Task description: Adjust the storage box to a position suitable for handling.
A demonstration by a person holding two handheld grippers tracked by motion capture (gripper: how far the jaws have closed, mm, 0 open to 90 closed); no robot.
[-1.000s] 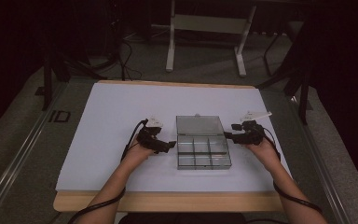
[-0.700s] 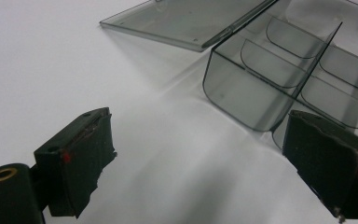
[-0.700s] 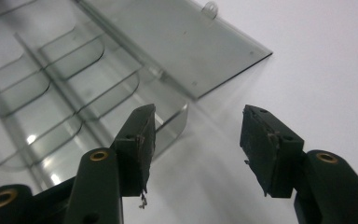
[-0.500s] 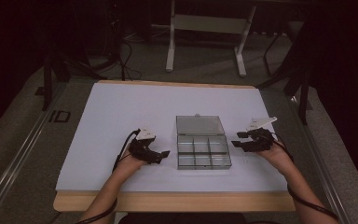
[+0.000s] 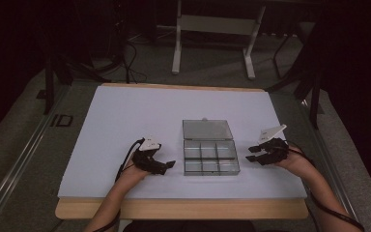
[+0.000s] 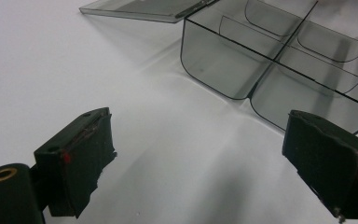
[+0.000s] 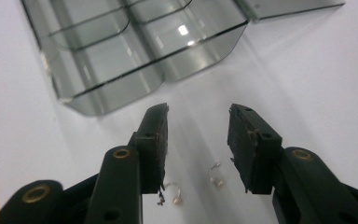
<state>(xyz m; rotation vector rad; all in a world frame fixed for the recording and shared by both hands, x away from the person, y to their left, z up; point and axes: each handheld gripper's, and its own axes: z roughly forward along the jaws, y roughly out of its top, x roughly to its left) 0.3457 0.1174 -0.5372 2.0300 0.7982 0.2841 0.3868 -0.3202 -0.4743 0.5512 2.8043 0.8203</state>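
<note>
Two small metal earrings [image 7: 193, 184], thin hooked wires each ending in a pale bead, lay on the smooth white sheet under my right gripper [image 7: 198, 140]. In the right gripper view its black jaws, faced with rough, frayed pads, stood partly apart and had just been closing; nothing was between them, and the earrings rested on the sheet below the gap, one near each jaw. My left gripper [image 6: 200, 163] held its jaws wide apart, empty, the pads ragged at the edges, with bare sheet between them.

Between my two hands sat the clear smoky plastic box [image 5: 210, 157], a rectangular tray split by thin walls into small compartments with rounded corners; I saw nothing in them. Its flat lid [image 5: 207, 129] lay swung open on the far side, hinged along the back edge. From the high view the left gripper [image 5: 166, 165] pointed at the box's left wall from just beside it, and the right gripper [image 5: 251, 154] stood a little off its right wall. Farther off, the white sheet [image 5: 140, 111] covered the wooden table [image 5: 183, 209] to its far edge.
</note>
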